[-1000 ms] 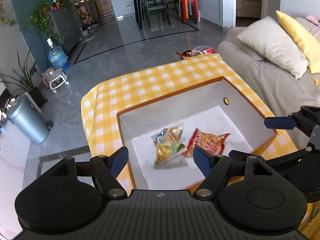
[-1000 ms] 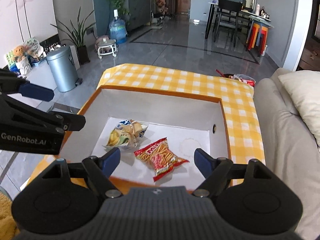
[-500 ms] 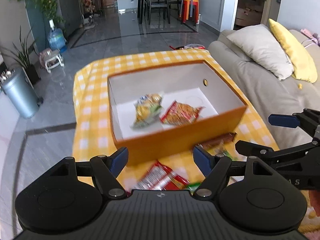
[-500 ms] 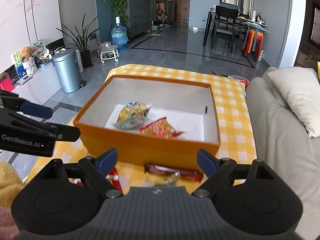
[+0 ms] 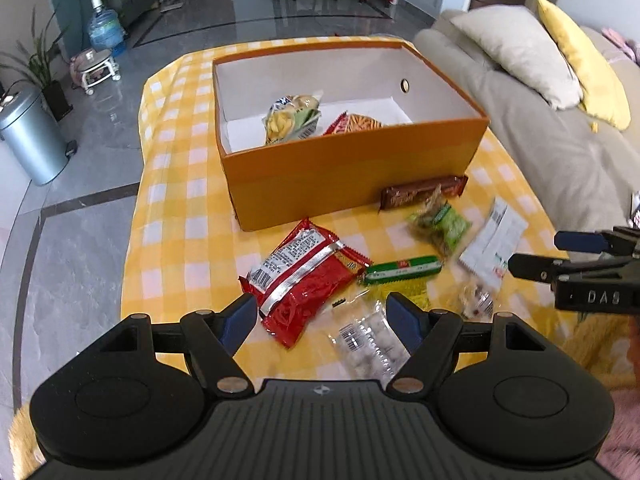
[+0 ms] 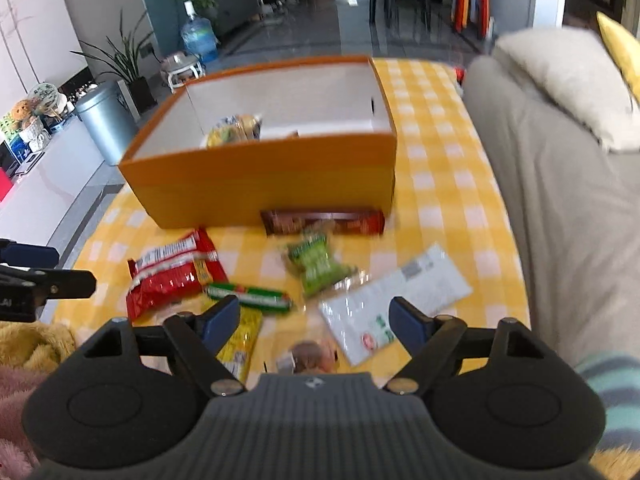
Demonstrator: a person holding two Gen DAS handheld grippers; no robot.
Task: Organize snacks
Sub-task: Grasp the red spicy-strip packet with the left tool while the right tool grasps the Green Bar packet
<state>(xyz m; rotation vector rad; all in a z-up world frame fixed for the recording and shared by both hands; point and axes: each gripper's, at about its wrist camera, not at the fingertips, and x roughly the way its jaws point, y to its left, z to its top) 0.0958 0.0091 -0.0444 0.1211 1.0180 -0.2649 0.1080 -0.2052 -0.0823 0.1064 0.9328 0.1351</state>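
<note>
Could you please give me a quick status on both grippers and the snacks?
Left gripper, right gripper open, empty. Two packets in orange box; red packet, others loose on cloth. Nothing blocking.

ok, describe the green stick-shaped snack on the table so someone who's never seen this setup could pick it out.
Start at the orange box on the yellow checked tablecloth; loose snacks lie on the cloth in front of it. The green stick snack lies there beside the big red packet. It is the only long, thin, dark green tube; the other green item, the pale green pouch, is short and puffy.
</note>
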